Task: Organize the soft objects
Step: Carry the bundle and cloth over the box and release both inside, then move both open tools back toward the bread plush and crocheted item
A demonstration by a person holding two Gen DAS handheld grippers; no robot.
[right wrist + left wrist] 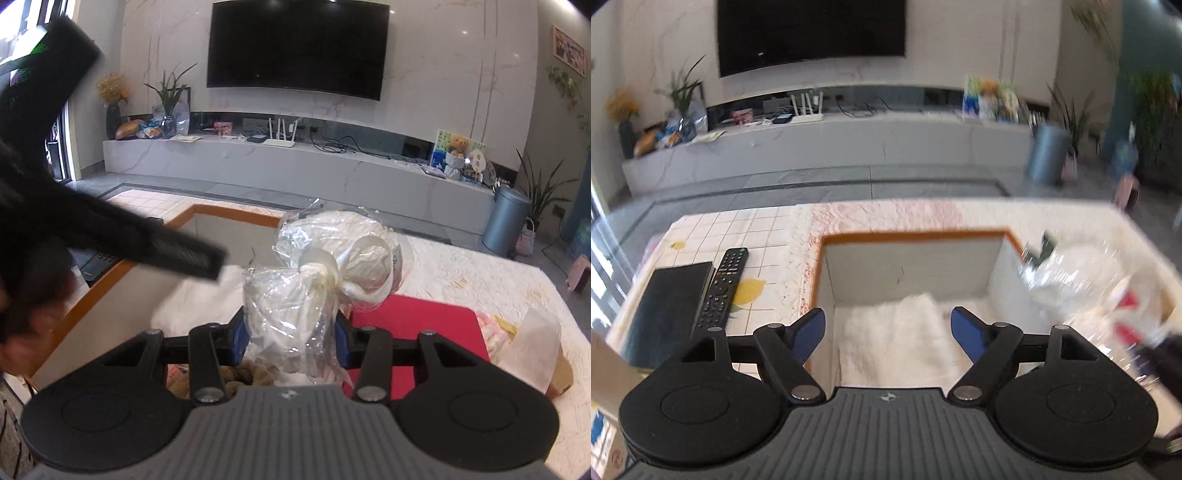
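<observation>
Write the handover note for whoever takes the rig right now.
Left gripper: jaws open and empty, over the open box.
Right gripper: jaws shut on the clear-wrapped white bundle, at the box's right side.
Done: a white fluffy cloth lies in the box.
Left: put the bundle in the box. More soft items sit near the red mat; a brown plush lies below the right gripper.

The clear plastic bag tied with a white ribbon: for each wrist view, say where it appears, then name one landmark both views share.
Left wrist view: the plastic bag is blurred at the right edge, over the box's right wall.
Right wrist view: it sits at centre, clamped between the right gripper pads.
Shared landmark: the orange-rimmed box, with the wall-mounted television behind.
</observation>
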